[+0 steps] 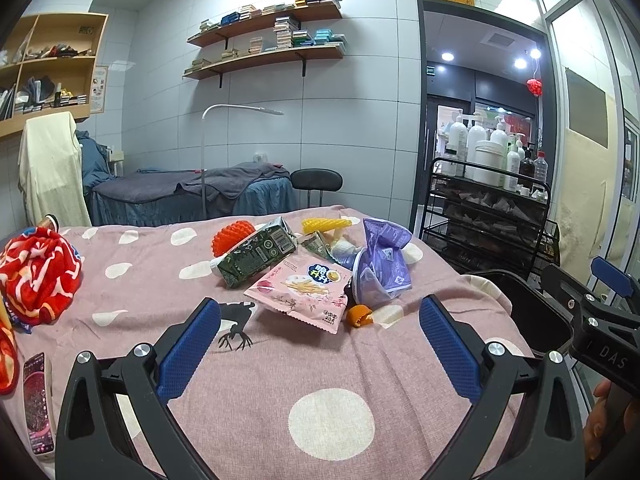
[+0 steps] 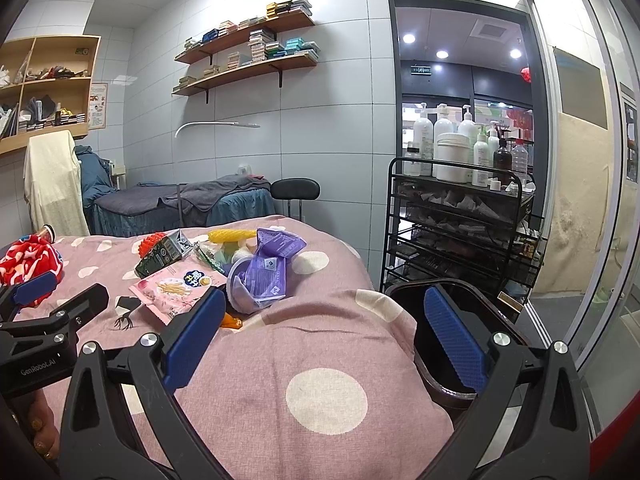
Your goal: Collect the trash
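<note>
A pile of trash lies on the pink dotted bedspread point(image 1: 256, 392): a pink snack bag point(image 1: 300, 292), a dark green carton point(image 1: 256, 256), a purple wrapper in a cup point(image 1: 384, 272), an orange peel point(image 1: 359, 315), yellow foam net point(image 1: 326, 225) and red foam net point(image 1: 231, 236). My left gripper point(image 1: 320, 348) is open and empty, just short of the pink bag. My right gripper point(image 2: 326, 340) is open and empty, over the bed's right edge beside a black bin point(image 2: 460, 332). The pile shows in the right wrist view too, with the pink bag point(image 2: 176, 288) and purple wrapper point(image 2: 264, 276).
A red patterned cloth point(image 1: 36, 276) and a phone point(image 1: 38, 404) lie at the bed's left. A black wire cart point(image 2: 460, 224) with bottles stands right of the bed by a glass door. Another bed, a stool and wall shelves are behind.
</note>
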